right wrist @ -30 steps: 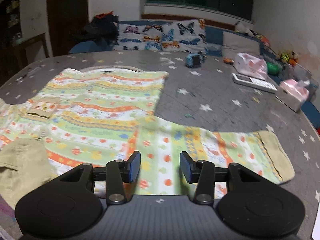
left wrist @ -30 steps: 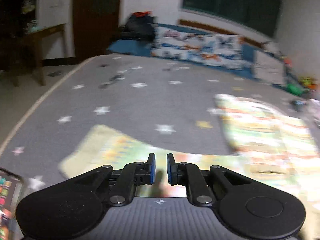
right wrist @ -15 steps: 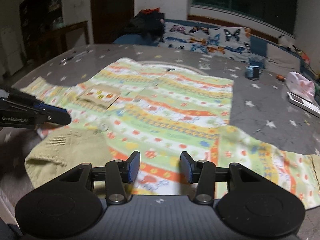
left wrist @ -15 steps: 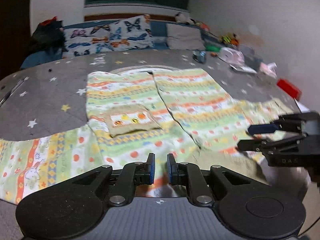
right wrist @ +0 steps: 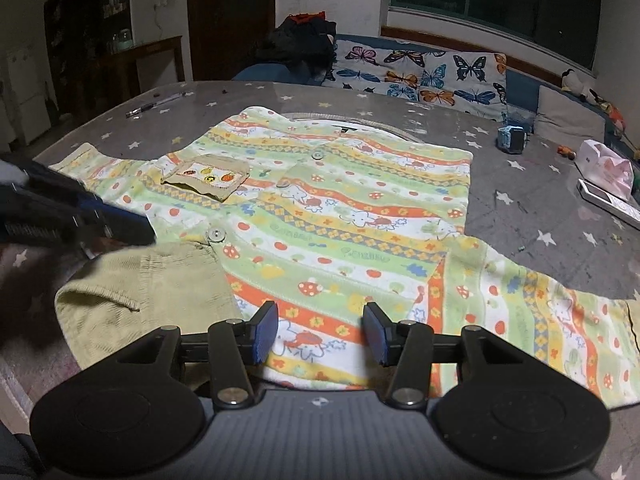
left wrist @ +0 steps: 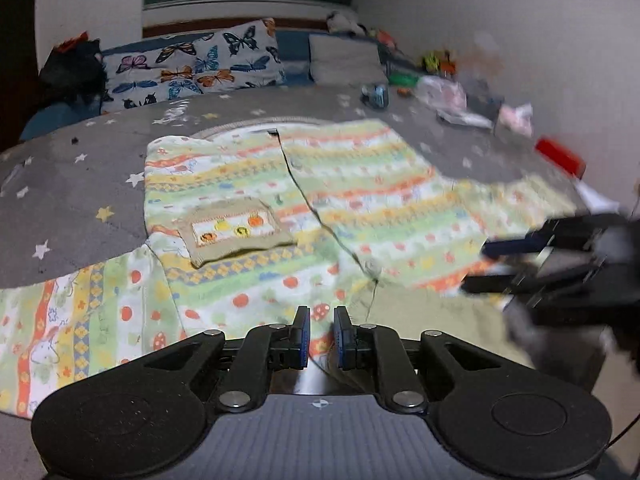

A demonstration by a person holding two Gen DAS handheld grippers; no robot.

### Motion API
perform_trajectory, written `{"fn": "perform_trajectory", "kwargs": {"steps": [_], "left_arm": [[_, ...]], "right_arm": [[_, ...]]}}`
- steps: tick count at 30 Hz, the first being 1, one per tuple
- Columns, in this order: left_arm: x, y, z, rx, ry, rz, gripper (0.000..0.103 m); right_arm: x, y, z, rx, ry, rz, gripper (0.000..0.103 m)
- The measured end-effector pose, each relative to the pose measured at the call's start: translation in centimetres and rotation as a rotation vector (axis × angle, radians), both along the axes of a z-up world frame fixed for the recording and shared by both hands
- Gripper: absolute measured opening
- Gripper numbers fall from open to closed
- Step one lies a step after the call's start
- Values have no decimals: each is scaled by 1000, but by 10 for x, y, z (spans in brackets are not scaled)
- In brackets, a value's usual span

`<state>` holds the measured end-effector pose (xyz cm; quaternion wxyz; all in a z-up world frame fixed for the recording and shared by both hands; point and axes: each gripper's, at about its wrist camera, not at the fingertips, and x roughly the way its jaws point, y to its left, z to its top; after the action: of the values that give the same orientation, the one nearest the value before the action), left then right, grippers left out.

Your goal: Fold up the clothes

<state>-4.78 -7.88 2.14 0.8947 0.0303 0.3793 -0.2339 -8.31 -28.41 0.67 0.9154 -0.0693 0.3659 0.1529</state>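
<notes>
A: Status of both tongs?

B: Left tongs (left wrist: 321,330), bottom centre of the left wrist view: pads nearly together with a narrow gap, nothing clamped, hovering over the near hem of the shirt (right wrist: 340,216). Right tongs (right wrist: 320,330), bottom centre of the right wrist view: pads apart, having just widened slightly, with only the cloth below showing between them.

A: Location of the garment?

B: Spread flat on the grey star-print bench (right wrist: 540,184), front side up, buttons visible. The beige collar (right wrist: 152,292) lies nearest, lower left of the right wrist view. The pocket (right wrist: 208,178) sits at middle left. The long axis runs sleeve to sleeve across the frame; the hem points toward the upper frame, at the butterfly pillows (right wrist: 420,76).

A: Change against the earlier frames?

B: A second ago the left view showed mostly bare bench and blurred cloth; it now faces the pocket and placket. The right view has swung leftward, bringing the collar nearer centre.

A: Containers?

B: None identifiable; the small items at the far right are too blurred.
</notes>
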Motion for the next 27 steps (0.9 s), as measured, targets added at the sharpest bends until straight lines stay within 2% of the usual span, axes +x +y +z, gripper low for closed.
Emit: {"fn": "perform_trajectory", "kwargs": {"steps": [4, 6, 11, 18, 22, 27], "left_arm": [[1, -3, 1, 20, -2, -13, 14], [4, -2, 7, 2, -8, -6, 19], [9, -10, 16, -17, -26, -11, 22], [12, -34, 13, -7, -15, -51, 26], [14, -41, 12, 2, -2, -54, 26], [15, -43, 11, 12, -1, -44, 31]], "right_arm": [[-10, -24, 10, 19, -31, -66, 48], [-14, -43, 13, 15, -45, -130, 48], [-17, -103, 15, -5, -72, -343, 48], [-16, -184, 4, -59, -93, -629, 48], [-16, -211, -1, -69, -107, -712, 48], [-11, -232, -12, -9, -80, -749, 46]]}}
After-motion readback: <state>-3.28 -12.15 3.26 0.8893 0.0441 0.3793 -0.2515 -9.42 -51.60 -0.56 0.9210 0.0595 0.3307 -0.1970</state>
